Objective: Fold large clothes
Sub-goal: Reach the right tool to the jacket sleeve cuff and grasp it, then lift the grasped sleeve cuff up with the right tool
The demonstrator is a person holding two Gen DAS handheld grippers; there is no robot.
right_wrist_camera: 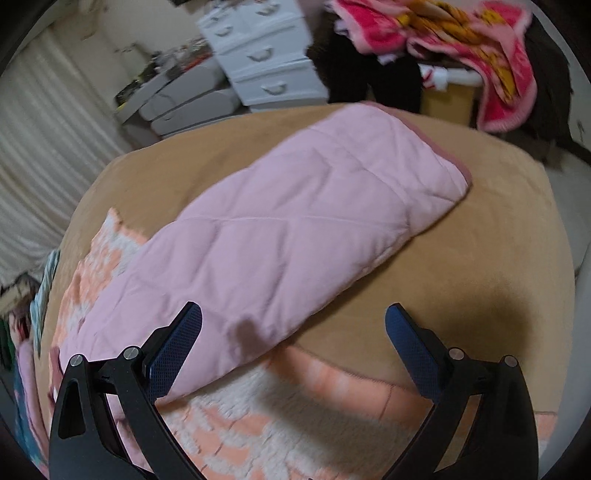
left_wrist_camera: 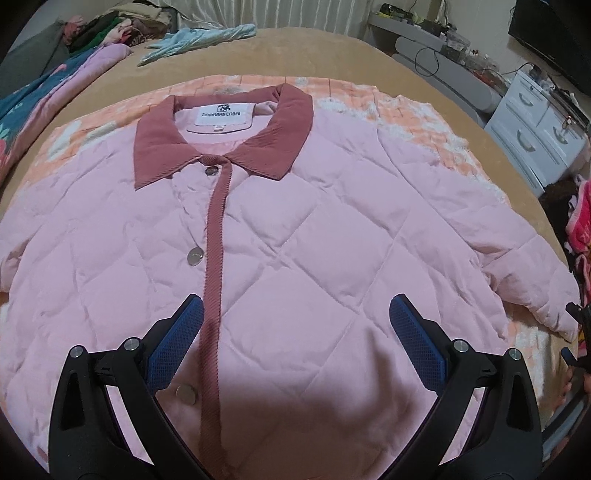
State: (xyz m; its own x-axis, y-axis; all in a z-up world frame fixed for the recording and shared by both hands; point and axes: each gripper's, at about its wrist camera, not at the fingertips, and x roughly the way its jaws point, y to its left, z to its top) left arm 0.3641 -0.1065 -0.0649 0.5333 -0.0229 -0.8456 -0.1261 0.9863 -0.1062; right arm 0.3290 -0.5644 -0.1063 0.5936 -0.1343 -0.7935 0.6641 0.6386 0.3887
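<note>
A pink quilted jacket (left_wrist_camera: 295, 229) with a dark rose collar (left_wrist_camera: 221, 136) and snap buttons lies face up and spread flat on an orange and white blanket (left_wrist_camera: 406, 122). My left gripper (left_wrist_camera: 295, 325) is open and empty, hovering over the jacket's lower front beside the placket. In the right wrist view, the jacket's sleeve (right_wrist_camera: 295, 221) stretches out across the tan bed cover (right_wrist_camera: 461, 277). My right gripper (right_wrist_camera: 293, 332) is open and empty, just above the sleeve near where it joins the body. The right gripper's tip also shows at the left wrist view's right edge (left_wrist_camera: 578, 314).
A white drawer unit (left_wrist_camera: 535, 129) stands beside the bed, also in the right wrist view (right_wrist_camera: 266, 55). A pile of clothes (left_wrist_camera: 110, 26) and a light blue garment (left_wrist_camera: 199, 40) lie at the far end. A pink patterned blanket (right_wrist_camera: 461, 44) hangs beyond the bed edge.
</note>
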